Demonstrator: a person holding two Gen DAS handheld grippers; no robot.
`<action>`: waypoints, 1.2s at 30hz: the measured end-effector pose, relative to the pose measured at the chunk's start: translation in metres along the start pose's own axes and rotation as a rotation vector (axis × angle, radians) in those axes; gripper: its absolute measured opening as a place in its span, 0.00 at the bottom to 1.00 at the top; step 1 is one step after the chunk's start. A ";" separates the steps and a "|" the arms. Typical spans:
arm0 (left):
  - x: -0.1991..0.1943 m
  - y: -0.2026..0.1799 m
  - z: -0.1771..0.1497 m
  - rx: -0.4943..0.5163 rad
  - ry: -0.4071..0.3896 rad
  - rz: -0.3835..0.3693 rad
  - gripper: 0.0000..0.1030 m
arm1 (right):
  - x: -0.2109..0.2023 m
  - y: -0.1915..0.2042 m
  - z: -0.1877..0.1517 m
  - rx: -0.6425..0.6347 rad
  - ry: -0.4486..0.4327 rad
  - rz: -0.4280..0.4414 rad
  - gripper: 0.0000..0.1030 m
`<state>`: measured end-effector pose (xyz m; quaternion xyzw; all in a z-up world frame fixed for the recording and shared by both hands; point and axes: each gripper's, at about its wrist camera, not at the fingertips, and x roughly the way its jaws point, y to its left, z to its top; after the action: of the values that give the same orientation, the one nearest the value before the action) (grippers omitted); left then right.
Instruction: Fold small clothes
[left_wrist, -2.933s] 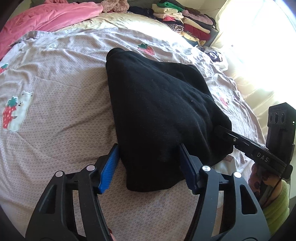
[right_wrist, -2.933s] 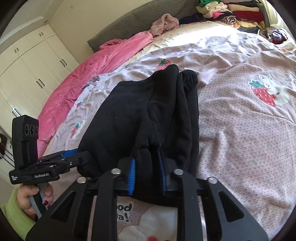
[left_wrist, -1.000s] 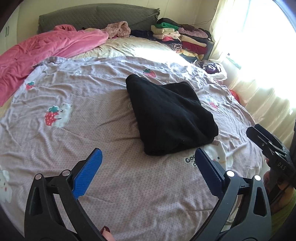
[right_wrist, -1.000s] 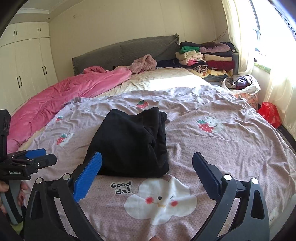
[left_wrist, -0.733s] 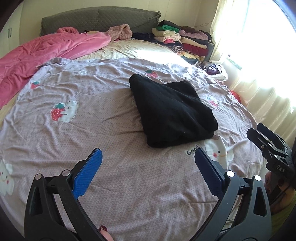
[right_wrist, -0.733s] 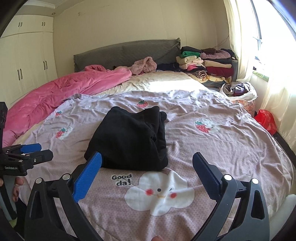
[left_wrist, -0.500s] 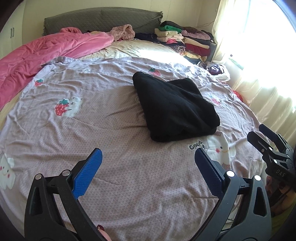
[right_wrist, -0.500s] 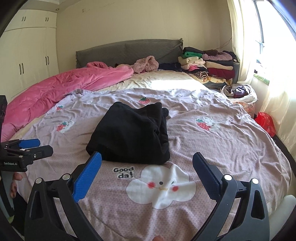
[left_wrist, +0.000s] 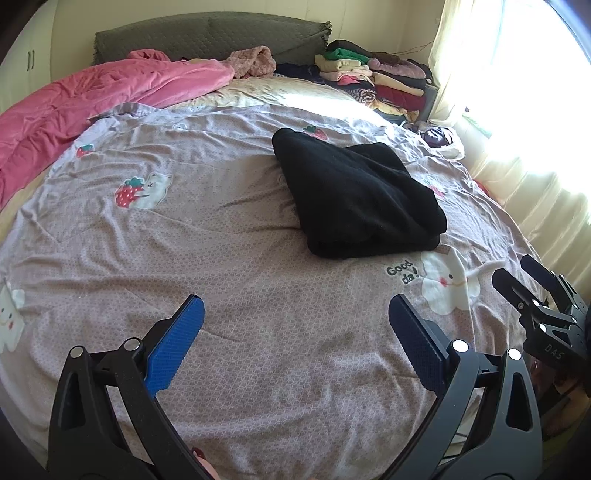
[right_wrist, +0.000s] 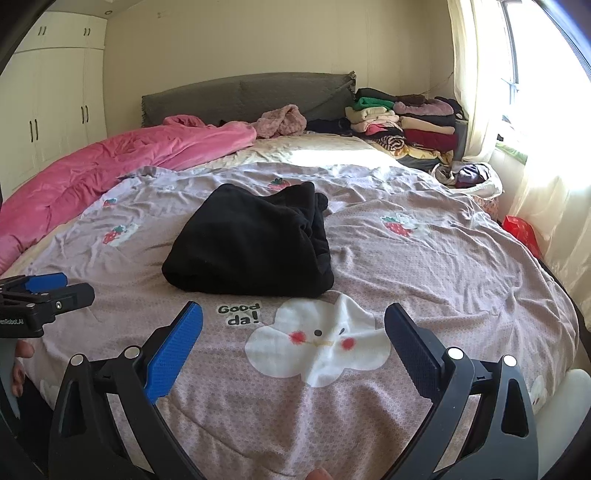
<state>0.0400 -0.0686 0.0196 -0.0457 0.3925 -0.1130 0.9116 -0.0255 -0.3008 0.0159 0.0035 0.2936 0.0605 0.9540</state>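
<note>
So the black garment (left_wrist: 354, 199) is folded up into a thick, chunky bundle, lying flat on the bed cover, nothing touching it. Soft fleecy-looking fabric, plain black, no print I can make out. In the left wrist view it sits around 1 o'clock from center, narrow end pointing away, the fat folded edge facing the camera. In the right wrist view the same bundle (right_wrist: 251, 247) is at about 11 o'clock, with stacked layer edges showing along its right side.
</note>
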 end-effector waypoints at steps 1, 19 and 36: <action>0.000 0.001 -0.002 0.000 -0.001 0.001 0.91 | 0.001 0.000 -0.002 0.000 -0.001 -0.002 0.95; 0.021 0.021 -0.019 -0.052 0.051 0.030 0.91 | 0.039 0.016 -0.025 0.003 0.108 0.012 0.95; 0.019 0.023 -0.018 -0.050 0.052 0.057 0.91 | 0.038 0.014 -0.025 0.016 0.114 -0.002 0.95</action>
<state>0.0433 -0.0508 -0.0099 -0.0544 0.4201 -0.0782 0.9024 -0.0100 -0.2833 -0.0249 0.0075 0.3478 0.0571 0.9358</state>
